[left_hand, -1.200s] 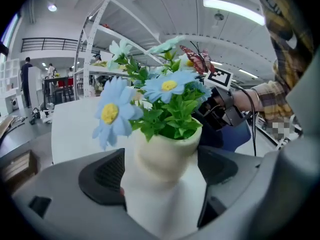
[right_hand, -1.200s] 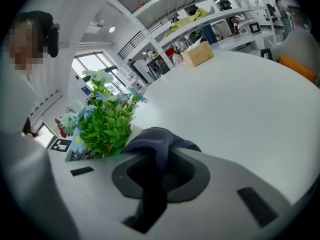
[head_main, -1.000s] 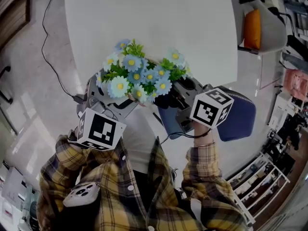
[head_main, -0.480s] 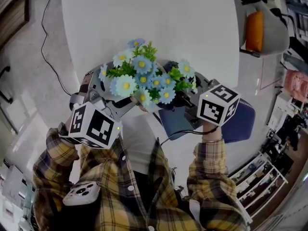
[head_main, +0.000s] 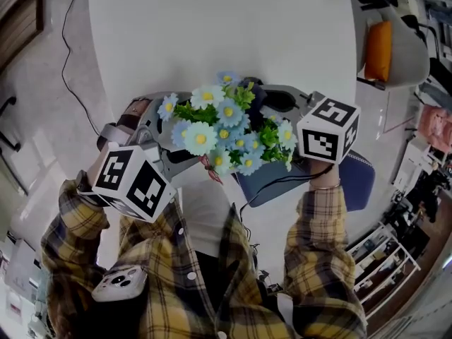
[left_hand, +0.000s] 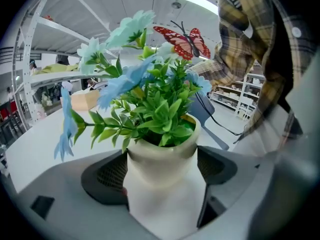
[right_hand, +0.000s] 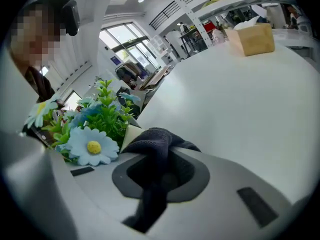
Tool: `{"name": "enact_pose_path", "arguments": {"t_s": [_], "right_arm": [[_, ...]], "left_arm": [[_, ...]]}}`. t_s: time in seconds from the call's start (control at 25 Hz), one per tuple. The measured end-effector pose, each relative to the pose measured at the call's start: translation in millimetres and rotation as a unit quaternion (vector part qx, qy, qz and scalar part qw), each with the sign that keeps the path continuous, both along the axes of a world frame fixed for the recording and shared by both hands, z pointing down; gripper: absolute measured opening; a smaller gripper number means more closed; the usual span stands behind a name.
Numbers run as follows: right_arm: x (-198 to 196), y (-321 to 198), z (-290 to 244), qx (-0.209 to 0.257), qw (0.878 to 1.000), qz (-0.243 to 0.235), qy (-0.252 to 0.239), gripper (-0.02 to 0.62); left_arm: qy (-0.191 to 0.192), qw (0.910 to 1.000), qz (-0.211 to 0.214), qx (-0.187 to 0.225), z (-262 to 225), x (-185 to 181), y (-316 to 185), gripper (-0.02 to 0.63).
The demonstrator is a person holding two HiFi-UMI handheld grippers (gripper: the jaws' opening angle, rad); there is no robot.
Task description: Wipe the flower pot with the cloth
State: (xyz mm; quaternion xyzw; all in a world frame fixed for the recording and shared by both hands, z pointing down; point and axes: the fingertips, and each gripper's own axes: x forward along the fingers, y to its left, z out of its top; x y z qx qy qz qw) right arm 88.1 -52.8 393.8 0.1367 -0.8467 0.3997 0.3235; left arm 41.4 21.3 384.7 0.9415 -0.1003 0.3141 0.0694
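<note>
Table (head_main: 212, 34), white, fills the head view from 10 to 2 o'clock; its far side is cut off by the frame. The person's plaid shirt (head_main: 176, 274) takes the 6 o'clock part. A blue seat (head_main: 357, 182) at 4 o'clock is partly covered by the right forearm.

The left gripper (head_main: 176, 154) enters from 8 o'clock and the right gripper (head_main: 272, 104) from 3 o'clock. They meet at the centre, over the table's near edge. Artificial flowers (head_main: 226, 129) — pale blue and white daisies with yellow centres on green leaves — hide both sets of jaws and the whole pot in this view.

Left gripper view: the jaws are closed on the flower pot (left_hand: 162, 156), with one pad at 9 o'clock and one at 3 o'clock of its body. The pot is cream and smooth, with a thicker rounded rim, and stands upright. Its base is hidden behind the gripper body.

Right gripper view: the jaws pinch the cloth (right_hand: 150, 151), which is dark grey-blue and bunched, with one tail hanging toward 6 o'clock. The bunch sits just beside the pot's cream side at 10 o'clock — actual contact cannot be confirmed. A tan box (right_hand: 250, 39) stands on the table at 1 o'clock, well apart. A red butterfly (left_hand: 187, 41) shows at 12 o'clock in the left gripper view; its mounting cannot be made out.
</note>
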Motion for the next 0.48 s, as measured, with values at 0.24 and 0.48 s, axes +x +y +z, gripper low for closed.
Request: {"name": "enact_pose_path", "arguments": {"t_s": [0.24,0.48], "right_arm": [[-23,-13,3,-0.015,0.999,-0.039,-0.018,0.032],[-44,-22,4,-0.012,0.998,-0.052,-0.027,0.032]], "left_arm": [[0.001,0.9994,0.034,-0.002,0,0,-3,0.449],[-0.002,0.9981,0.062,-0.005,2,1,-3,0.451]]}}
